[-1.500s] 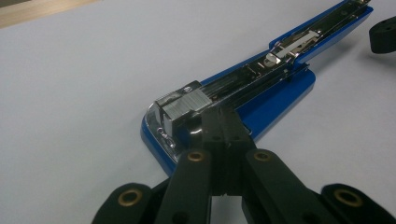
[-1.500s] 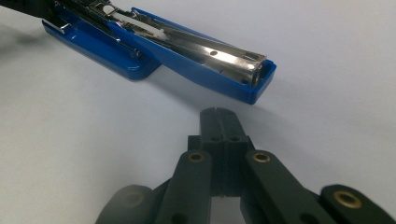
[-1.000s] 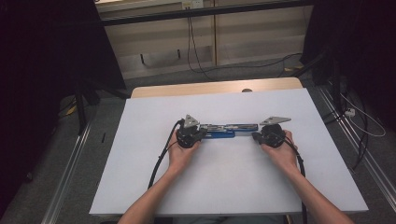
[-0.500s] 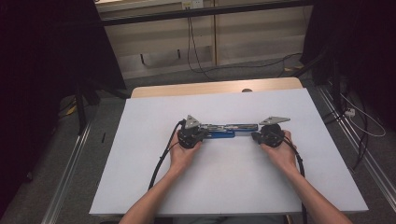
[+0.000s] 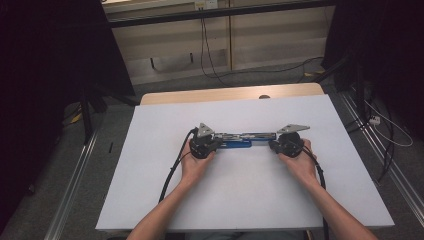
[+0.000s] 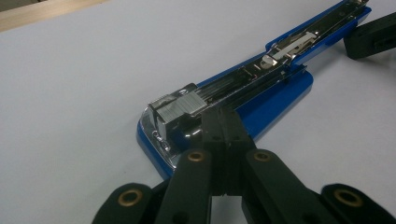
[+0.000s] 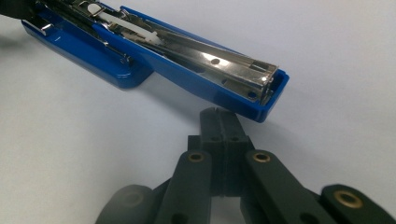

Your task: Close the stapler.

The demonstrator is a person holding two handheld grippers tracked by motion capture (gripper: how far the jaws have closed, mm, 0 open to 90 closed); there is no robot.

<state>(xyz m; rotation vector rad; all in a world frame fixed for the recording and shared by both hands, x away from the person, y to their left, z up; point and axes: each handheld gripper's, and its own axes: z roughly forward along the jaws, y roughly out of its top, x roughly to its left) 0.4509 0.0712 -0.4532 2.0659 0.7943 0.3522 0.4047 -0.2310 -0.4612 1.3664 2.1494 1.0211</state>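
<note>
High view: opened blue stapler (image 5: 240, 140) mid-frame on white worktop (image 5: 150, 165), left tongs (image 5: 216, 141) and right tongs (image 5: 272, 143) pressed together, empty, at either end.

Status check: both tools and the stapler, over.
Left tool shut, tip at the stapler base. Right tool shut, just short of the swung-open top. Nothing in the way.

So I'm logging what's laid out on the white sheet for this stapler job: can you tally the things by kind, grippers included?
Blue stapler, swung fully open and flat: 1
Strip of staples in its magazine: 1
Hand-held grippers, left gripper and right gripper, jaws shut: 2
White sheet over the table: 1
Total: 5
</note>
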